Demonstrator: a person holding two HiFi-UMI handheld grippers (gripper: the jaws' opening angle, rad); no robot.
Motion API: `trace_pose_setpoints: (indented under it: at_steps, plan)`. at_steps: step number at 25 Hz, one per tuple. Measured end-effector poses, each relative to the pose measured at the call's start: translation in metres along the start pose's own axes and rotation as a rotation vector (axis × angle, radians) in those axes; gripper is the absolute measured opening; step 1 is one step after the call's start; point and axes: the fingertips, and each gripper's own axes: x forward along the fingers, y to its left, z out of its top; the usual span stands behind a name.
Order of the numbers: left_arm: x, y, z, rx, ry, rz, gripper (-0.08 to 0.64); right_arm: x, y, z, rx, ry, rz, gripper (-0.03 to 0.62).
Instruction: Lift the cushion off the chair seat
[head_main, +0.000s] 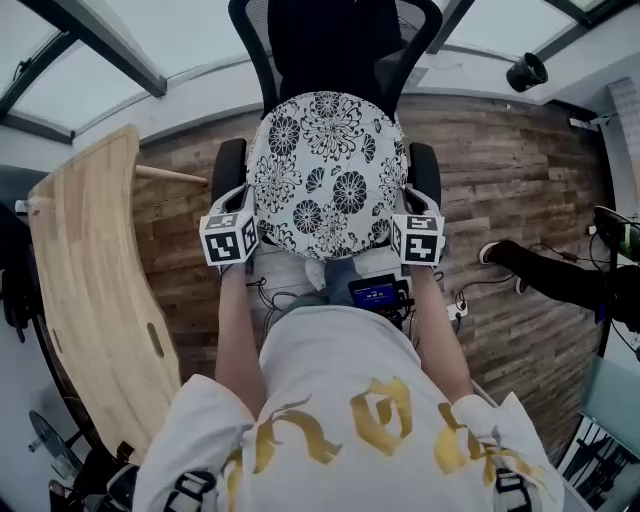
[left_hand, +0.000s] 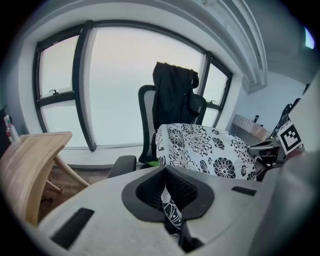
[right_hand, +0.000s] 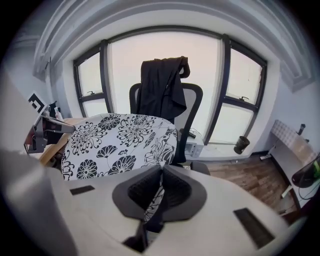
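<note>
My bare left forearm (head_main: 236, 330) and right forearm (head_main: 437, 335) reach straight ahead, level with each other and well apart, each ending in a pale grey two-jaw gripper topped by a cube of black-and-white square markers. The left gripper (head_main: 240, 232) has its dark ribbed pads (left_hand: 150, 190) squeezed together on a pinch of the black-and-white flower-print cushion (head_main: 325, 170) at its left edge. The right gripper (head_main: 408, 236) mirrors it, its pads (right_hand: 175, 190) clamped on a fold of the same fabric at the right edge.
</note>
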Motion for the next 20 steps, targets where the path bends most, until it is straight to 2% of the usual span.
trace_pose_setpoints:
  at_steps: [6,13,20]
  plan:
    - [-0.005,0.006,0.017,-0.039,-0.059,-0.002,0.012,-0.007,0.001,0.004,0.027,-0.033,0.029,0.020]
    - [-0.008,0.007,0.010,-0.005,-0.032,0.002,0.012,-0.014,0.001,0.003,0.049,-0.045,0.032,0.020]
    - [-0.007,0.016,0.009,-0.004,-0.032,0.008,0.012,-0.015,-0.001,0.004,0.051,-0.036,0.006,0.020]
